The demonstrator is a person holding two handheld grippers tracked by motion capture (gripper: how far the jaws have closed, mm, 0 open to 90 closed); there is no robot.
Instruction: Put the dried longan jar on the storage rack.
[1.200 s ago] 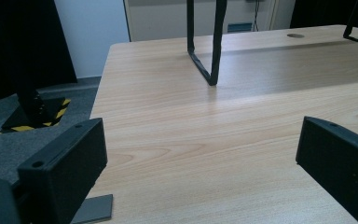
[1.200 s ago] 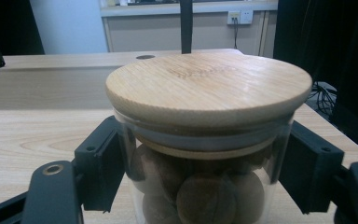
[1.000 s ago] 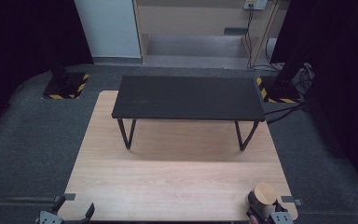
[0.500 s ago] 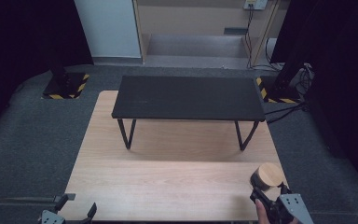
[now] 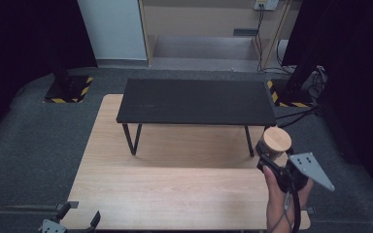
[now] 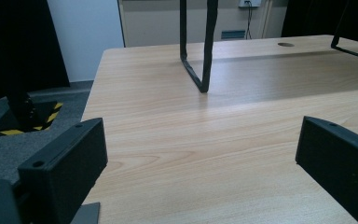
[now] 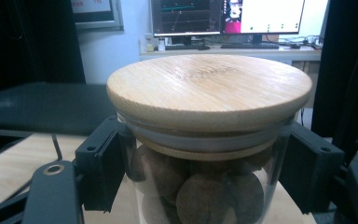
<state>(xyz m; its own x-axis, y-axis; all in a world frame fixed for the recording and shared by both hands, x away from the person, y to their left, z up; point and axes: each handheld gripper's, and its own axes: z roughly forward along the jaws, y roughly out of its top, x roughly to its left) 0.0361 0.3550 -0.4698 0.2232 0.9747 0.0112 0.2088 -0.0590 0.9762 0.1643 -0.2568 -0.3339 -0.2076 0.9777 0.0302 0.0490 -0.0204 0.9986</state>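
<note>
A glass jar [image 7: 205, 182] of brown round pieces, closed by a wooden lid [image 7: 209, 88], sits between the two jaws of my right gripper [image 7: 205, 172], which is shut on its glass sides. In the high view the jar [image 5: 276, 141] hangs above the right end of the wooden table [image 5: 175, 179], held by the right gripper [image 5: 272, 158] in a person's hand [image 5: 278, 204]. My left gripper [image 5: 77, 221] rests at the table's near left corner. Its jaws stand wide apart with bare tabletop [image 6: 205, 140] between them.
A low black bench [image 5: 196, 101] on thin metal legs [image 6: 205, 46] stands across the far half of the table. Grey carpet surrounds the table. Black stands with yellow-striped bases [image 5: 68, 90] flank it, and cables [image 5: 296, 114] run on the right.
The right gripper has risen and moved forward and rightward with the jar, from the near right table edge toward the bench's right leg. The left gripper has stayed put.
</note>
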